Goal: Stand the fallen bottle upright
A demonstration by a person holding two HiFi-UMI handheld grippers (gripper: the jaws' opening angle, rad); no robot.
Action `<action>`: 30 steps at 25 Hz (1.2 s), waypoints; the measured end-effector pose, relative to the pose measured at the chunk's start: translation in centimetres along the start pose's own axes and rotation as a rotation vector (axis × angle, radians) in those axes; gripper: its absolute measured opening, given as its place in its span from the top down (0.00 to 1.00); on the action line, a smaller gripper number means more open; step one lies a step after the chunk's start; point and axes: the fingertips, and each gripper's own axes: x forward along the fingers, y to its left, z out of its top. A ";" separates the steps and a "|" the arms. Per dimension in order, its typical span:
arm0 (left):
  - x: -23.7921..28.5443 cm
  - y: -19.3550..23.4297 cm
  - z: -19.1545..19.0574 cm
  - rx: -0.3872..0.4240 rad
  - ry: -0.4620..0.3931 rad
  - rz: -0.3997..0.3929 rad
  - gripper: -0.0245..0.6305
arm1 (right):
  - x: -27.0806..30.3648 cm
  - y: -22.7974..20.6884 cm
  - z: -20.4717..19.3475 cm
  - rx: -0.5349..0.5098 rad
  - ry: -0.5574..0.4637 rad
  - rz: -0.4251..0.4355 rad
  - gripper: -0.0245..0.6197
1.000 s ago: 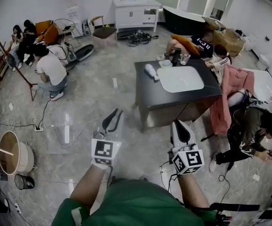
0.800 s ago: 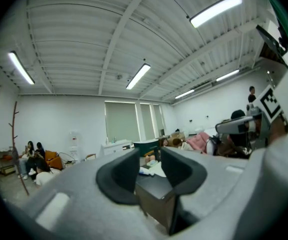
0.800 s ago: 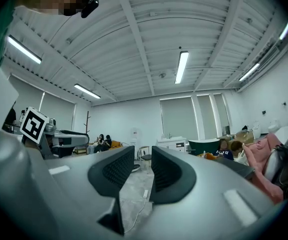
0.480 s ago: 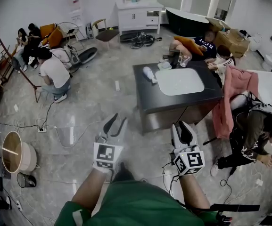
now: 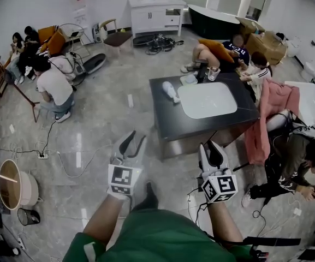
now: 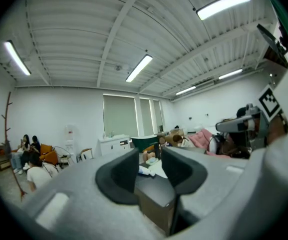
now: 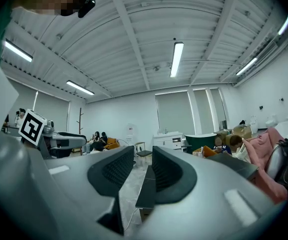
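Observation:
The white bottle [image 5: 171, 91] lies on its side at the far left corner of the dark table [image 5: 171, 119], beside a white oval basin [image 5: 207, 99]. Both grippers hang over the floor, short of the table's near edge. My left gripper [image 5: 134, 142] is open, its jaws having just been opening, with nothing between them. In the left gripper view the bottle [image 6: 146, 170] shows far off through the gap of that gripper [image 6: 149, 161]. My right gripper [image 5: 211, 149] is also open and empty after opening; its own view [image 7: 144, 164] looks past the table's edge [image 7: 146, 194].
Cables [image 5: 70, 160] trail over the grey floor. A round wooden drum [image 5: 12, 183] stands at the left. A person [image 5: 293, 160] sits on the floor right of the table, next to a pink cloth [image 5: 269, 111]. More people sit behind the table and at the far left.
Both grippers' jaws have spread from nearly closed to wide. The view has shifted and the table now lies a little nearer to the grippers.

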 end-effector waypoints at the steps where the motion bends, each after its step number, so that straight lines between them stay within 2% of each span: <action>1: 1.1 0.9 -0.1 -0.002 0.001 -0.003 0.75 | 1.4 -0.3 0.2 0.000 0.000 -0.004 0.81; 11: 10.8 9.5 -1.4 -0.025 0.005 -0.017 0.75 | 13.5 -2.9 0.4 -0.002 0.031 -0.040 0.81; 20: 14.9 15.5 -2.9 -0.066 0.012 -0.026 0.75 | 20.8 -2.6 0.2 -0.014 0.063 -0.047 0.81; 30: 20.3 16.3 -5.3 -0.081 0.055 -0.044 0.75 | 25.3 -5.7 -2.5 0.003 0.123 -0.040 0.81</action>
